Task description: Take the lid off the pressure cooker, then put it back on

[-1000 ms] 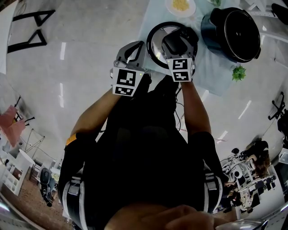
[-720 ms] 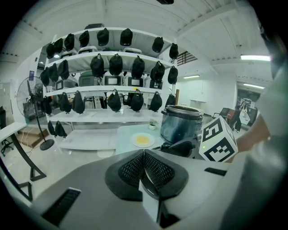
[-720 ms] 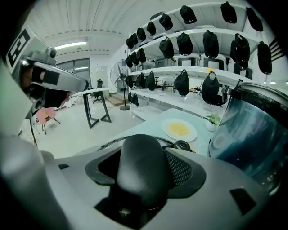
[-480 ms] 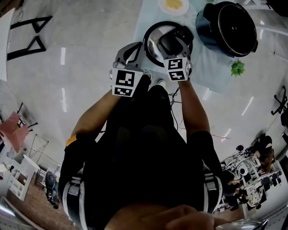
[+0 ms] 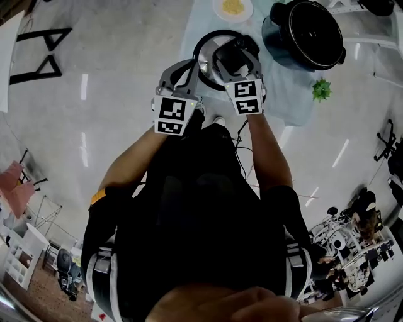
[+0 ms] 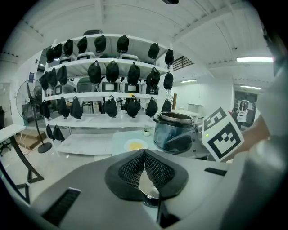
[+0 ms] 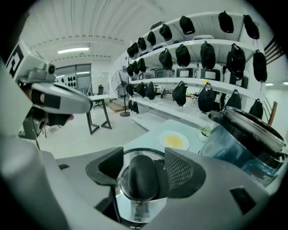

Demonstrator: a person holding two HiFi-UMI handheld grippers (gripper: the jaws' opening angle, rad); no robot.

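Observation:
The steel lid [image 5: 208, 60] with its black knob handle [image 7: 143, 177] is off the pot and held left of it, over the table's near edge. My right gripper [image 5: 236, 60] is shut on that handle, a pad on each side [image 7: 182, 173]. The open dark pressure cooker [image 5: 305, 34] stands at the back right on the pale cloth, also seen as the cooker [image 6: 175, 132] and the cooker [image 7: 245, 139]. My left gripper [image 5: 181, 75] hovers beside the lid's left rim, pads pressed together [image 6: 144, 166], with a sliver of shiny lid showing below them.
A plate of yellow food [image 5: 233, 7] lies behind the lid. A small green plant [image 5: 321, 90] sits right of the cooker. The pale blue table cloth [image 5: 286, 94] ends close to my body. Shelves of dark bags [image 6: 112, 72] line the far wall.
The whole scene has slid a little left and up in the head view. The lid stays in my right gripper at about the same distance from the pot. The left gripper keeps its place.

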